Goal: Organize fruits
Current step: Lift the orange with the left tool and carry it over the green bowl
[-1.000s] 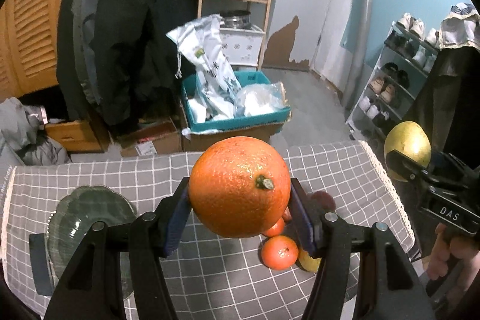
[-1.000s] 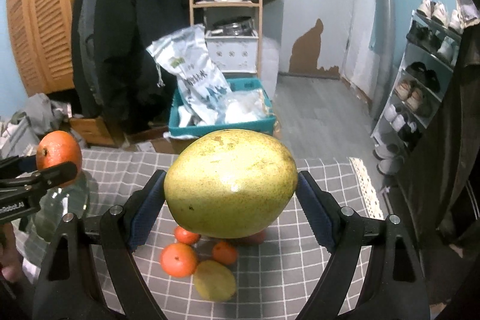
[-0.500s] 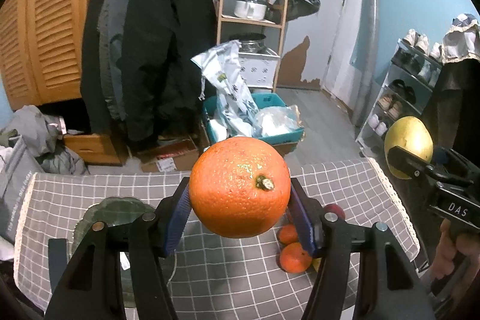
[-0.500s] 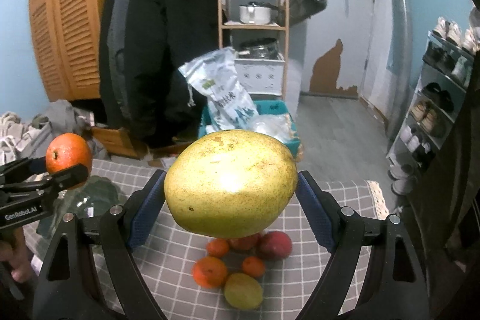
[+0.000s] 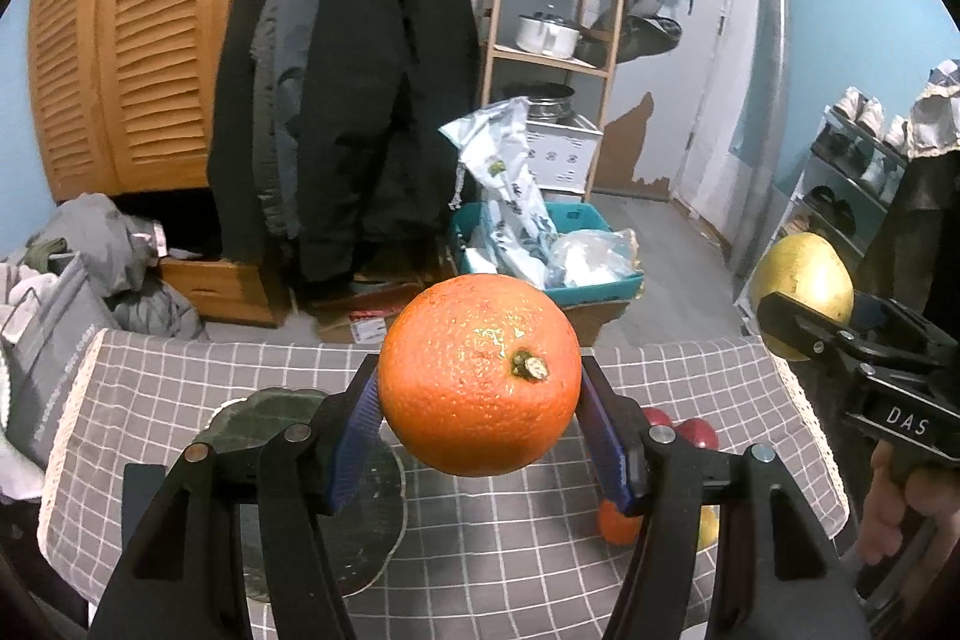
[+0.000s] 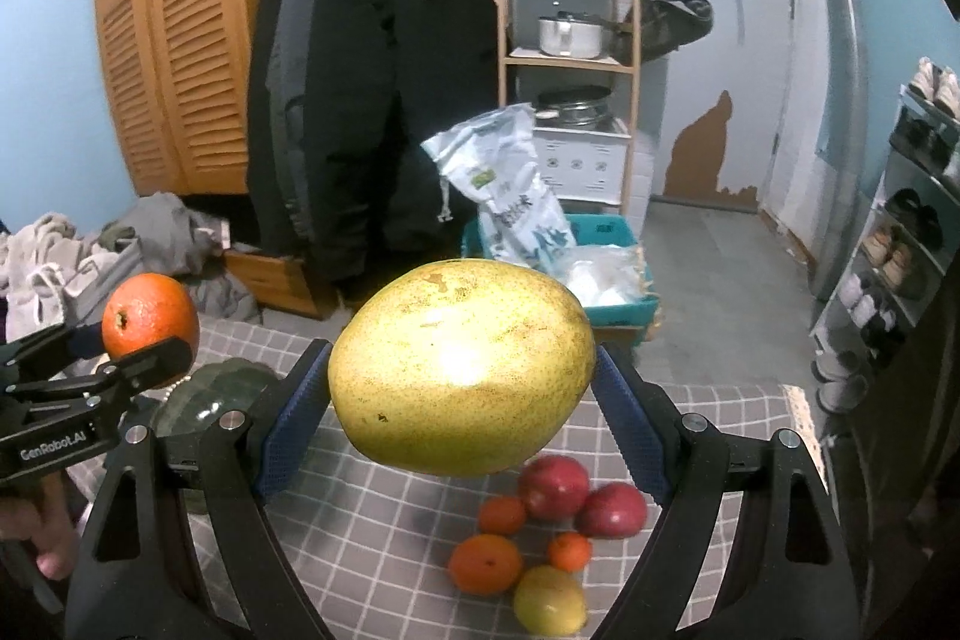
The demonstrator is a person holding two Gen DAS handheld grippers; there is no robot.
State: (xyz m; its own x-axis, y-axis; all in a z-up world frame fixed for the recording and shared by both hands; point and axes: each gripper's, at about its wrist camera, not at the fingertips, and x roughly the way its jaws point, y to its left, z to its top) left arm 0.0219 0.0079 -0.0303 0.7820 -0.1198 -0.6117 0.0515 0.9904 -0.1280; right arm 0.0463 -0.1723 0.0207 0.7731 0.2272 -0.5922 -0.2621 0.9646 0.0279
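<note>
Left gripper (image 5: 480, 430) fingers clamped on orange (image 5: 480, 376), aloft over checked tabletop (image 5: 198, 376), right gripper (image 6: 462, 412) fingers grasping yellow-green pomelo (image 6: 462, 367), aloft, small fruit pile (image 6: 540, 538) below right, green plate (image 5: 366, 520) left.

both wrist views look forward over the checked table (image 5: 540, 568), side by side.

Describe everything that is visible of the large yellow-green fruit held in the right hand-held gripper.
The large yellow-green fruit looks like a pomelo: a broad oval, lying sideways, with dull, finely speckled skin, a few brown marks near the top and a bright glare spot in the middle. The right hand-held gripper is shut on it, one blue ribbed pad pressing each end. It hangs in the air above the checked tablecloth, touching nothing else.
</note>
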